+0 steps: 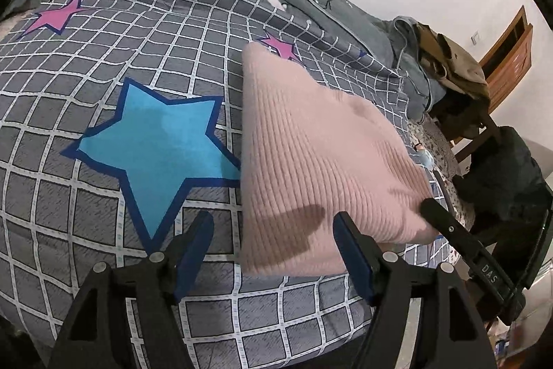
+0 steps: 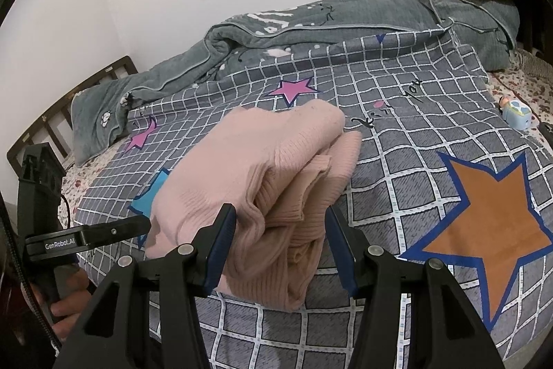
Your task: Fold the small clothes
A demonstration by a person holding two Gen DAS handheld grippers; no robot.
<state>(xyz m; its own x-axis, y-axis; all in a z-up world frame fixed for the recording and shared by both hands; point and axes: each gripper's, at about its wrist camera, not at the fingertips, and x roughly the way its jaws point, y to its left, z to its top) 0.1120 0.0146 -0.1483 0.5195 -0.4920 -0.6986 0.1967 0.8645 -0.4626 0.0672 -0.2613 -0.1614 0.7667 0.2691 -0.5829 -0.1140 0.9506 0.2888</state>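
- White walls and a bed spread with a grey checked quilt (image 1: 103,140) printed with stars frame the work; a rumpled grey-green blanket (image 2: 311,26) lies along the far side.
- Left tool (image 1: 273,244) stands well open and holds nothing; the near edge of the pink knit sweater (image 1: 311,154) lies just ahead, between its fingers but untouched by the pads.
- Right tool (image 2: 280,241) is about half open, with the bundled folds of the sweater (image 2: 262,168) lying between its fingers; whether the pads press the knit I cannot tell.
- Beyond the right tool, the sweater sits folded into a thick bundle on the quilt, its ribbed layers stacked and loose at the near end.
- Handling, as I judge it: light, soft, limp and stretchy, so layers will slide apart unless pinched together.
- Best hold looks to be the stacked near edge, all layers at once, each tool near one corner.
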